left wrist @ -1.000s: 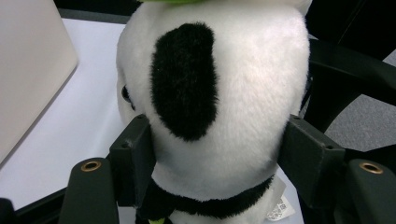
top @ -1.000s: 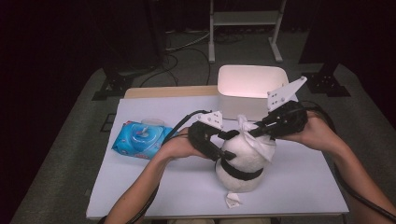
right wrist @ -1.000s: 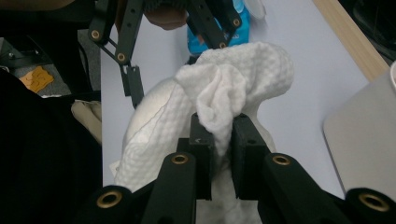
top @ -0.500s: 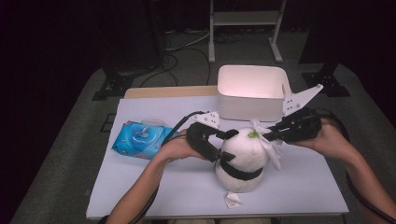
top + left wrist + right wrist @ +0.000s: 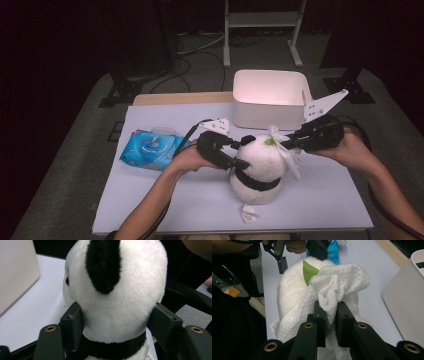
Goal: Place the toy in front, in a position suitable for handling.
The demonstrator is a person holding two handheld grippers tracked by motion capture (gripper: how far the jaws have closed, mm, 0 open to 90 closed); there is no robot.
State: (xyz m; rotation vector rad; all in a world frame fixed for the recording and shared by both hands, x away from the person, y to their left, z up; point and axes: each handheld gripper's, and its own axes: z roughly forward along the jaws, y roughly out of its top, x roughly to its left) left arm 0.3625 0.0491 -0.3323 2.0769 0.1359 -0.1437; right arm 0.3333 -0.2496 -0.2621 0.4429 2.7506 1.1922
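White tabletop (image 5: 320, 200), wooden back strip (image 5: 180, 98); grey carpet (image 5: 75, 165), dark room.

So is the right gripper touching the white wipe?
Touching: in the right gripper view, the right gripper has its jaws pinched on the bunched white wipe.

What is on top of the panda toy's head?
A white wipe lies over the panda toy, pinched by the right hand-held gripper. A green leaf peeks out. The wipe covers the rest.

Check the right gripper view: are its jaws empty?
No: the right gripper pinches a bunched white wipe that drapes over the plush panda.
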